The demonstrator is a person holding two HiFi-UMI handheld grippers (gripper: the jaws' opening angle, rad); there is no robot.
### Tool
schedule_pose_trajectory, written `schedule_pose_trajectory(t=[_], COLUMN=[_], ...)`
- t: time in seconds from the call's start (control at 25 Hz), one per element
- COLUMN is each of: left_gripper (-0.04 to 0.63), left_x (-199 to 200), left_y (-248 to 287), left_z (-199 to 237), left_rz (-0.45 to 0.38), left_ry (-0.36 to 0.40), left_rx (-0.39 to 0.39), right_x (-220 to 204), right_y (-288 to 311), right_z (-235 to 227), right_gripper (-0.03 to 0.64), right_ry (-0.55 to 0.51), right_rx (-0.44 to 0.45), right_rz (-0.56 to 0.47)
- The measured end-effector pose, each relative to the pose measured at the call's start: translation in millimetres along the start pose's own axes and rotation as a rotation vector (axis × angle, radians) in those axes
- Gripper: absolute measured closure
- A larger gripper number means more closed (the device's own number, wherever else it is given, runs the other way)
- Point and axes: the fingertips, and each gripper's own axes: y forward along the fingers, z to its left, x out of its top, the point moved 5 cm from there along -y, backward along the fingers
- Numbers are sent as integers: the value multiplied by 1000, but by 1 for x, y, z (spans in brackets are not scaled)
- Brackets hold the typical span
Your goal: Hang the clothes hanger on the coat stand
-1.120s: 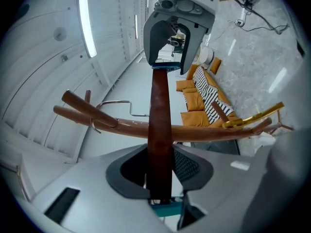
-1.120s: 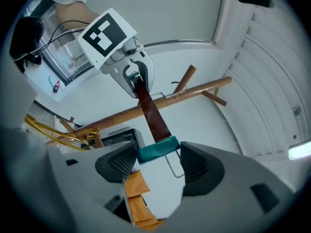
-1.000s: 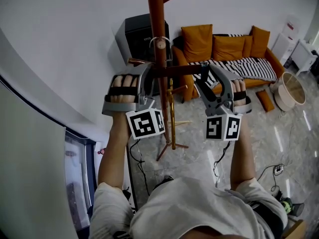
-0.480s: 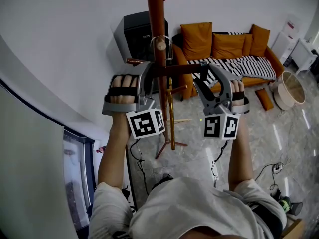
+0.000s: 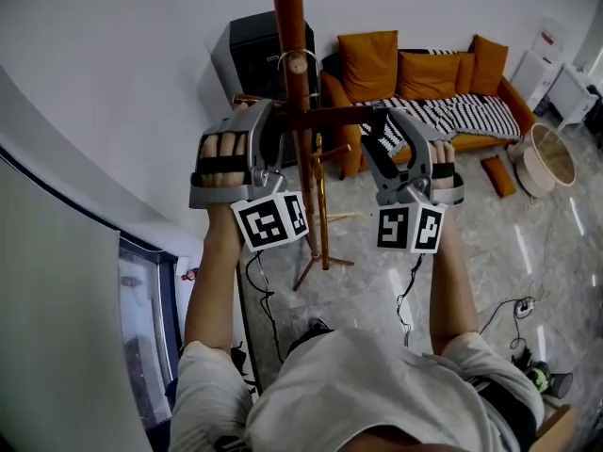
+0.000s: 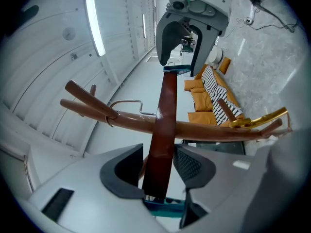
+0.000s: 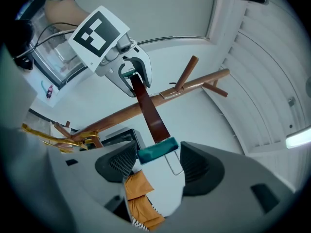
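Note:
The clothes hanger (image 5: 330,116) is a dark wooden bar held level across the brown coat stand (image 5: 292,17). Its metal hook (image 5: 283,56) loops round a round-ended peg (image 5: 299,63) on the pole. My left gripper (image 5: 262,113) is at the bar's left end. In the left gripper view the hanger (image 6: 163,125) runs out from between that gripper's (image 6: 158,168) jaws, which are opening, with a thin gap at one pad. My right gripper (image 5: 382,122) is at the other end. There the hanger's teal clip (image 7: 157,151) sits between the right gripper's (image 7: 158,163) pads.
Behind the stand are a black cabinet (image 5: 250,50) and an orange sofa (image 5: 415,73) with a striped throw. A slim gold stand (image 5: 323,215) rises just behind the pole. A round basket (image 5: 551,163) and cables (image 5: 509,323) lie on the floor at right. A white wall is close at left.
Both grippers and the hanger have shifted a little up and left in the head view. The hook has stayed over the peg.

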Motion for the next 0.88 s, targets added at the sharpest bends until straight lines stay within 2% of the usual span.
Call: schedule_pose_trajectory(t=[0.24, 0.52, 0.64, 0.88], left_gripper=[396, 356, 336, 311], left_x=[-3, 0, 1, 2], left_y=[1, -6, -6, -12], left_z=[-2, -1, 1, 3], left_rz=[30, 46, 55, 85], left_ry=[-3, -18, -26, -84], left_rx=[87, 198, 220, 248], right_x=[2, 1, -1, -7], right_y=[-8, -23, -26, -42], right_z=[6, 11, 14, 12], right_gripper=[342, 342, 342, 342], right_ry=[-17, 42, 62, 188], right_rx=[-9, 17, 45, 53], right_rz=[27, 3, -3, -46])
